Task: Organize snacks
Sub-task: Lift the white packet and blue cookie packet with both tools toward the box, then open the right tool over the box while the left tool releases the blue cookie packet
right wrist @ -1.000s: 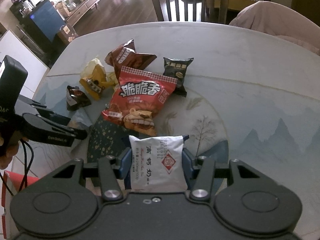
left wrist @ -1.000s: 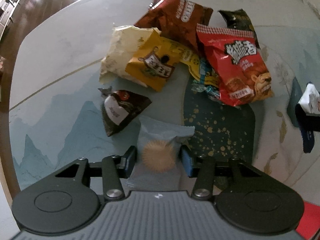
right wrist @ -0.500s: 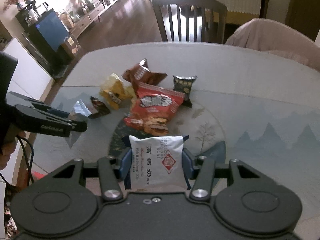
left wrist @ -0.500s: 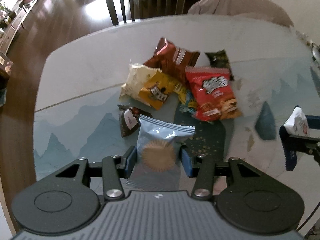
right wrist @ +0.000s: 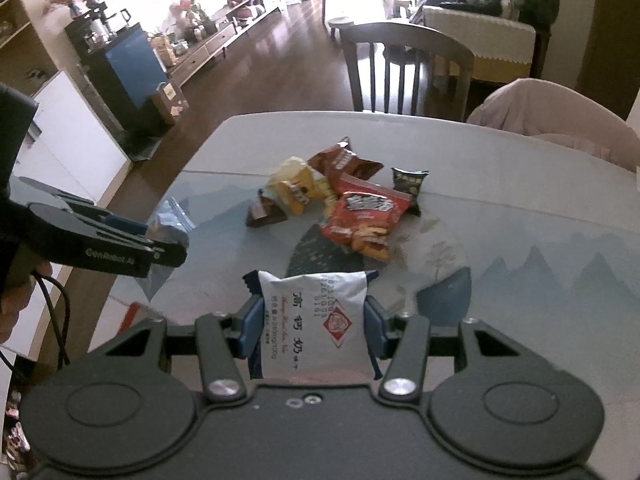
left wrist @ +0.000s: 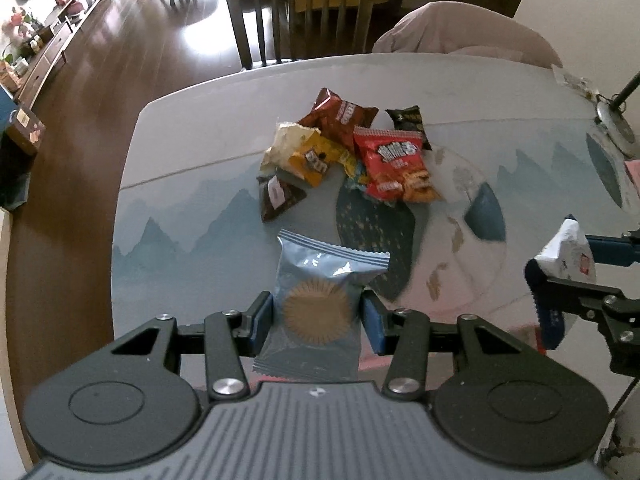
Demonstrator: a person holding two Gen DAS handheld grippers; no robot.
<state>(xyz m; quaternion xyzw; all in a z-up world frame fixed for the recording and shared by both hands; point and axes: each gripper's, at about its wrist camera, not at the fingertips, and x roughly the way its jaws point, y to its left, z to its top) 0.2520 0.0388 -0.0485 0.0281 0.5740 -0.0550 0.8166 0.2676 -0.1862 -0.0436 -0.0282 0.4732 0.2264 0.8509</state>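
My left gripper (left wrist: 318,316) is shut on a light blue snack packet (left wrist: 320,300) with a gold round print, held above the table's near edge. My right gripper (right wrist: 312,328) is shut on a white snack packet (right wrist: 316,320) with red and black print, also held above the table. The right gripper with its white packet shows in the left wrist view (left wrist: 568,264), and the left gripper shows in the right wrist view (right wrist: 116,240). A pile of snacks lies mid-table: a red bag (left wrist: 396,164), a brown bag (left wrist: 338,118), a yellow bag (left wrist: 314,158), a small black packet (left wrist: 410,122) and a dark triangular packet (left wrist: 278,196).
The table (left wrist: 200,184) has a blue mountain-pattern top. A wooden chair (left wrist: 300,12) stands at its far side, beside a pink draped seat (left wrist: 464,36). A lamp base (left wrist: 614,124) stands at the far right. The table's left edge drops to dark wood floor.
Both grippers have risen and pulled back from the snack pile, each still holding its packet. The pile looks smaller and farther away.
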